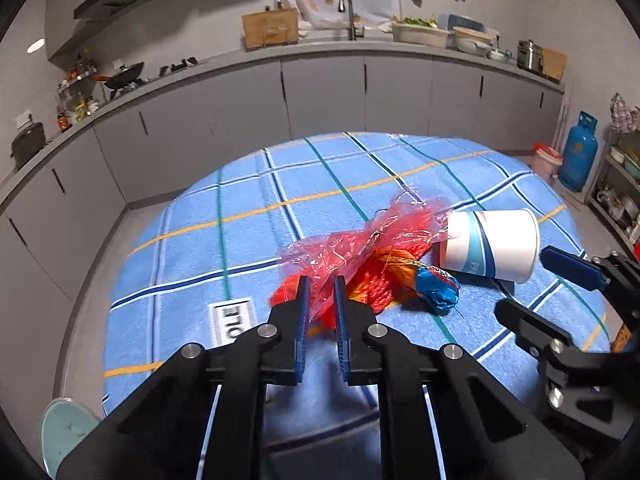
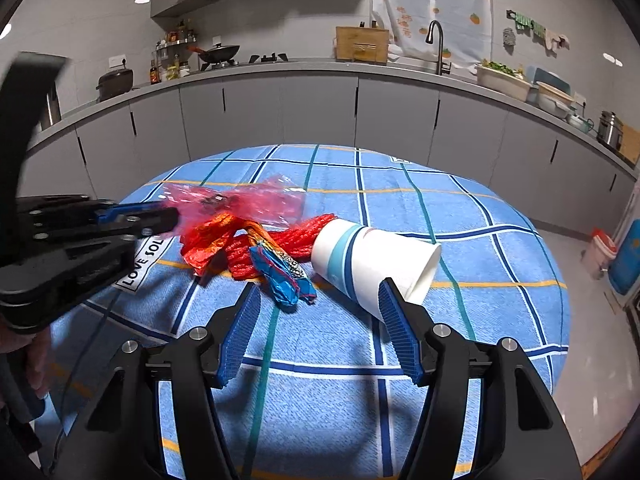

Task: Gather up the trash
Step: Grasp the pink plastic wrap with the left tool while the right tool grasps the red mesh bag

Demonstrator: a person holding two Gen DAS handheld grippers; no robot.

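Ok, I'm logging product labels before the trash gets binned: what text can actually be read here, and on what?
"LOVE SOL": white sewn tag on the blue checked tablecloth; the rest is hidden behind the left claw.
Blue lettering on the tipped white paper cup: too blurred to read.
Print on the crumpled blue wrapper: unreadable.

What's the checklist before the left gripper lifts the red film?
1. Left gripper shut on red film: ok, film pinched between the pads.
2. Only the film in the grip: cannot tell, the red net and orange wrapper lie right under it.
3. Film free of the cup: not ok, one edge overlaps the cup in the left wrist view.
4. Right gripper open: ok, nothing between the jaws.
5. Right gripper out of the lift path: ok, it sits near the cup.
6. Bin in view: not ok.
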